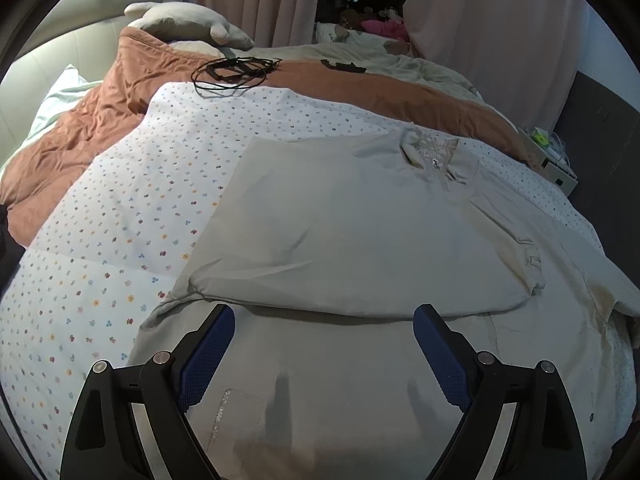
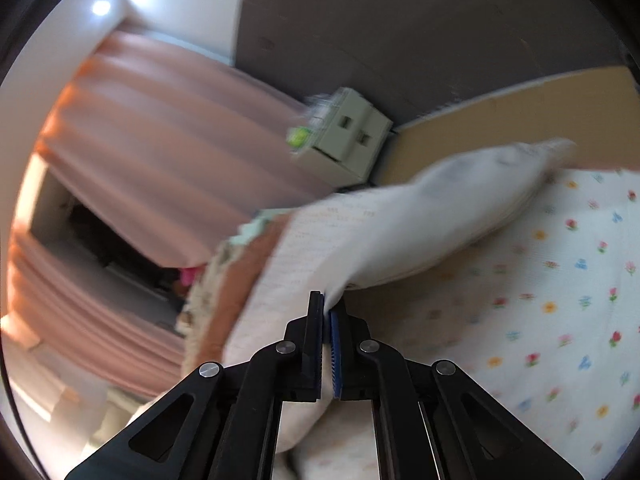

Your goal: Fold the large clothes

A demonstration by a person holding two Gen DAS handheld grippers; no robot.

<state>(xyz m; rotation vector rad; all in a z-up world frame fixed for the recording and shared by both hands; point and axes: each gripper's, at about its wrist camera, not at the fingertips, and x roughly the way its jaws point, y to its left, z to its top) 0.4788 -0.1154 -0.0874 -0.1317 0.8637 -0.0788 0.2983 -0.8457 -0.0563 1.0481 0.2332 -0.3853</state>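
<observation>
- Nearest the left wrist lens: left gripper (image 1: 324, 322), blue-padded fingers (image 1: 208, 354) spread wide, nothing between them, hovering over the near part of the garment.
- Spread flat across the bed: pale grey-beige shirt (image 1: 344, 220), one side folded inward over the body, straight folded edge on the left, collar (image 1: 430, 156) at the far end with a small label inside.
- Lying on top near the right edge of the fold: gathered sleeve cuff (image 1: 534, 260).
- Underneath: white floral sheet (image 1: 132, 200), dotted with small coloured flowers.
- Farther back: rumpled rust-brown quilt (image 1: 132, 80), with a coil of black cable (image 1: 236, 70) on it and a beige pillow (image 1: 188, 24) behind.
- Beyond the bed: pink curtains (image 1: 500, 20); off to the right, a small cream cabinet (image 1: 558, 168).
- Close in the right wrist view, blurred: right gripper (image 2: 326, 306), fingers pressed nearly together, pinching a fold of pale fabric (image 2: 420, 216).
- Rising from the closed fingers: that fabric, lifted off the floral sheet (image 2: 560, 280) and stretching up to the right.
- Cannot tell from this blurred view which part of the shirt is pinched.
</observation>
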